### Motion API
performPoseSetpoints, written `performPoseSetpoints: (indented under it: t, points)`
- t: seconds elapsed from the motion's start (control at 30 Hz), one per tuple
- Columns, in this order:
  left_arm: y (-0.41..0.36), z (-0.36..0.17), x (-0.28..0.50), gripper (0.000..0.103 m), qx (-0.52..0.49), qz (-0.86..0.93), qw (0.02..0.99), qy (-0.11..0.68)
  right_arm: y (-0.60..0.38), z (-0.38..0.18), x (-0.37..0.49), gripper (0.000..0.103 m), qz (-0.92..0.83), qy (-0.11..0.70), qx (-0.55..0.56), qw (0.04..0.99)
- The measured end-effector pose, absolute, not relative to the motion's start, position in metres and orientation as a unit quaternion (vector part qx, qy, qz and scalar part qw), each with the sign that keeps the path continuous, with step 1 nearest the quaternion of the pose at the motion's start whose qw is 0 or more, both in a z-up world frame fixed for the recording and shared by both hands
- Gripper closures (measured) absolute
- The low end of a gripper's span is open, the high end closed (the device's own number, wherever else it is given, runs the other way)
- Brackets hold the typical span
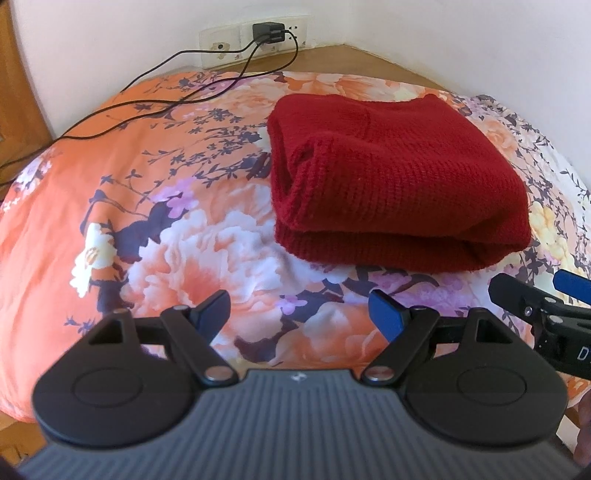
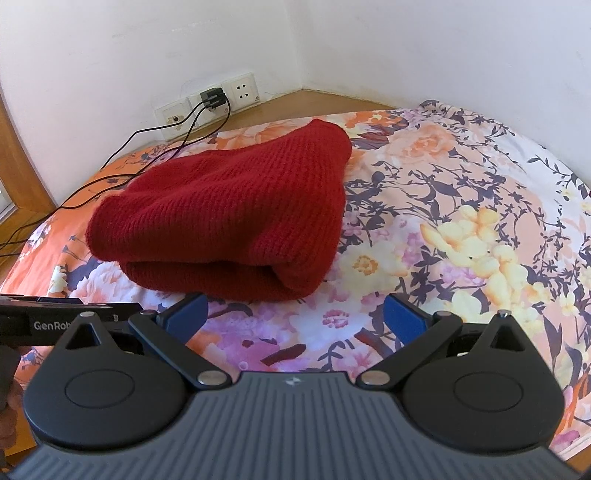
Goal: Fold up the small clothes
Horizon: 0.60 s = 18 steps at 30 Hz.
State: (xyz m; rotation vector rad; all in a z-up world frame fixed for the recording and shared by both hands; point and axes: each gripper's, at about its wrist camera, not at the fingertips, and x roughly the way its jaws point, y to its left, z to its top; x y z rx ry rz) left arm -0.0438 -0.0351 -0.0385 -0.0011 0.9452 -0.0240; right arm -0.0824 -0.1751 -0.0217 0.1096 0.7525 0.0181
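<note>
A dark red knitted garment [image 1: 391,181] lies folded into a thick bundle on a floral bedsheet [image 1: 184,229], with the fold edge facing me. My left gripper [image 1: 299,314] hovers open just in front of the bundle and to its left, nothing between its blue pads. The right wrist view shows the same red bundle [image 2: 229,221] straight ahead; my right gripper [image 2: 295,317] stands open a short way before its front edge, holding nothing. The right gripper's black tip [image 1: 517,295] shows at the right edge of the left wrist view.
Black cables [image 1: 155,99] run from a charger [image 1: 267,31] in the wall sockets across the sheet's far left part. A white wall and a wooden ledge [image 2: 295,99] close the back. A wooden frame [image 2: 18,166] stands at the left.
</note>
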Motion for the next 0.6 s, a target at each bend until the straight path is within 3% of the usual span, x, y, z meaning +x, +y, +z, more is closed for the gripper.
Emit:
performPoseSetpoints:
  t: [0.6]
  points:
    - [-0.0411,-0.0390,-0.0422,0.020,0.009,-0.018,0.893,0.450,-0.1759,-0.0226,-0.0790,0.000,0.011,0.369,0.052,0.928]
